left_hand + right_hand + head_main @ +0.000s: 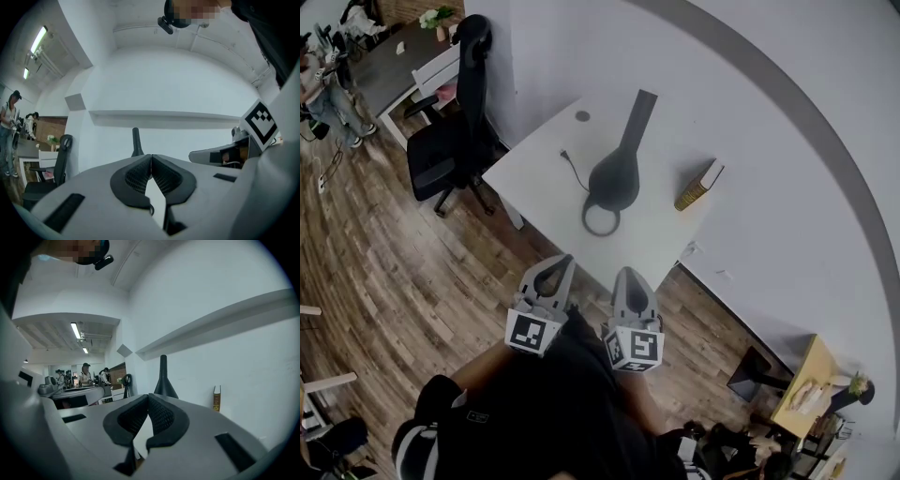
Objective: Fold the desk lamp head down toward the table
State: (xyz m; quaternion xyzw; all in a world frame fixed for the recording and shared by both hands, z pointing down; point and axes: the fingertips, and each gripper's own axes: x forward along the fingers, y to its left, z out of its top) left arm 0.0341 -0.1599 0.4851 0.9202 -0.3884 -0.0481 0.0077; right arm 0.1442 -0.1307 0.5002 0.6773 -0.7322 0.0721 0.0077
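Dark clothing (544, 403) up close; beyond, the white worktop (539, 173) carries the desk lamp (614, 178), head upright, well apart from the 2 grippers. Left gripper (553, 272), right gripper (630, 286): jaws pressed together, empty. Best play: steady the base, press the head down slowly.

Left claw (565, 260), right claw (626, 273): closed, empty.

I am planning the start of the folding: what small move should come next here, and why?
Probably bring the right tool forward toward the lamp and open it. Both it and the left tool are shut, empty and short of the table, while the lamp stands upright, untouched.
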